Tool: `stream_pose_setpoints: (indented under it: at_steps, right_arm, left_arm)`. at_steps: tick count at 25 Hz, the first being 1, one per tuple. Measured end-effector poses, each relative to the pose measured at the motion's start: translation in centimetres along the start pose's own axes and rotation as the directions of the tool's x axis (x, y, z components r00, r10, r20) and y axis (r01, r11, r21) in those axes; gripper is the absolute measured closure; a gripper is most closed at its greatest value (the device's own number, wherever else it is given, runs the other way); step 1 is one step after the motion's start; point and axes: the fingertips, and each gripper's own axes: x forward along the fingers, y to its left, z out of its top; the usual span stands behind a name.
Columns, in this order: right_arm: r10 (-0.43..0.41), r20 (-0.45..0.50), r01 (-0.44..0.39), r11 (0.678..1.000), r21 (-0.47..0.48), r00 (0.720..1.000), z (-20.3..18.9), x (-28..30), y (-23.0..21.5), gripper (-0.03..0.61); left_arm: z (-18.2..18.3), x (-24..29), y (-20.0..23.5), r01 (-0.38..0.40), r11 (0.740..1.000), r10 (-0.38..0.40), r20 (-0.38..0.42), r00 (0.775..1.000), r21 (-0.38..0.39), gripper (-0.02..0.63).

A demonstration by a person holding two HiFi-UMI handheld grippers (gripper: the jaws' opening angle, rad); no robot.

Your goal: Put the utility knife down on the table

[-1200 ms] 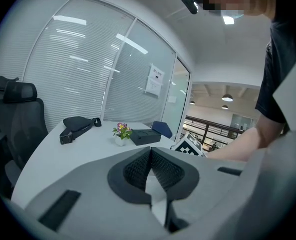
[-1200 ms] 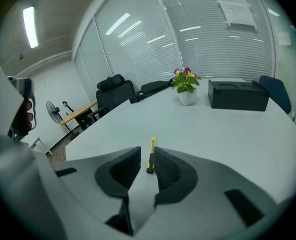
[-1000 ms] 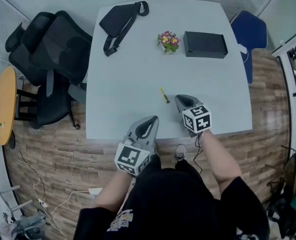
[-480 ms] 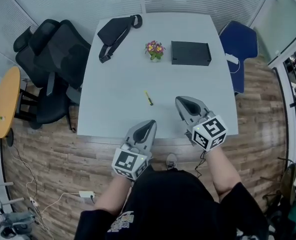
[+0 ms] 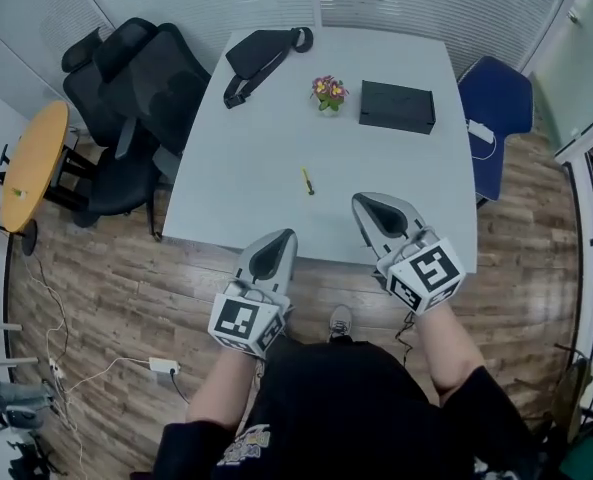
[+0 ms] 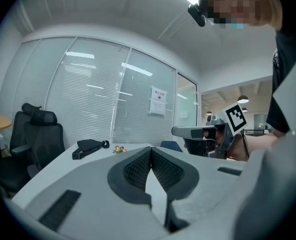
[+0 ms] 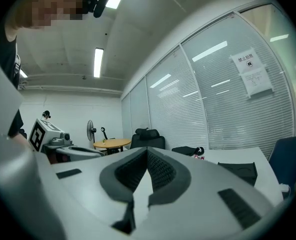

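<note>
The utility knife [image 5: 307, 181], thin and yellow, lies flat on the pale grey table [image 5: 266, 148], with nothing touching it. My right gripper [image 5: 366, 203] hovers over the table's near edge, to the right of the knife and nearer to me, its jaws shut and empty. My left gripper [image 5: 279, 240] hangs just off the near edge, over the floor, also shut and empty. In the left gripper view the ribbed pads of the left gripper [image 6: 150, 151] meet with nothing between them. The right gripper [image 7: 147, 153] looks the same in its own view.
At the table's far end lie a black sling bag [image 5: 261, 53], a small flower pot [image 5: 328, 91] and a black box [image 5: 397, 106]. Black office chairs [image 5: 146, 78] stand at the left, a blue chair [image 5: 496, 98] at the right, and a round yellow table [image 5: 31, 163] at the far left.
Both grippers have drawn back from the knife toward my body, and the left one now hangs off the table's edge. The knife stays where it lay. The head view has shifted.
</note>
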Motion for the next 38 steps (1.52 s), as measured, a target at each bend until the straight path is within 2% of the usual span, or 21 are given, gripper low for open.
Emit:
stream_pose_setpoints:
  at_steps: [6,13,21,27,33,38]
  right_arm:
    - [0.016,-0.009,-0.016,1.000,0.009,1.000,-0.2,0.8,4.1,0.575]
    - [-0.026,-0.030,0.027,0.998,0.049,0.999,-1.6,2.7,10.0,0.575]
    - [-0.174,-0.064,0.177,0.983,0.051,0.983,-3.7,2.1,15.6,0.575]
    - [-0.319,-0.069,0.323,0.943,0.075,0.945,-5.2,-0.7,17.8,0.575]
    - [-0.396,-0.083,0.402,0.912,0.078,0.915,-6.2,-3.3,19.3,0.575]
    - [-0.407,-0.081,0.412,0.908,0.070,0.910,-6.0,-3.7,19.9,0.575]
  left_arm:
    - [0.9,-4.1,1.6,-0.032,0.999,0.032,0.024,0.999,0.004,0.607]
    - [1.3,-8.9,4.4,0.010,1.000,-0.011,0.035,0.999,0.011,0.608]
    - [0.9,-12.8,5.9,0.156,0.988,-0.156,0.030,0.987,0.005,0.609]
    - [-0.5,-14.3,5.0,0.273,0.962,-0.273,0.004,0.962,0.006,0.608]
    - [-1.5,-15.4,4.1,0.318,0.948,-0.319,-0.018,0.948,-0.010,0.608]
    - [-1.7,-16.2,3.6,0.331,0.943,-0.331,-0.015,0.943,-0.016,0.608]
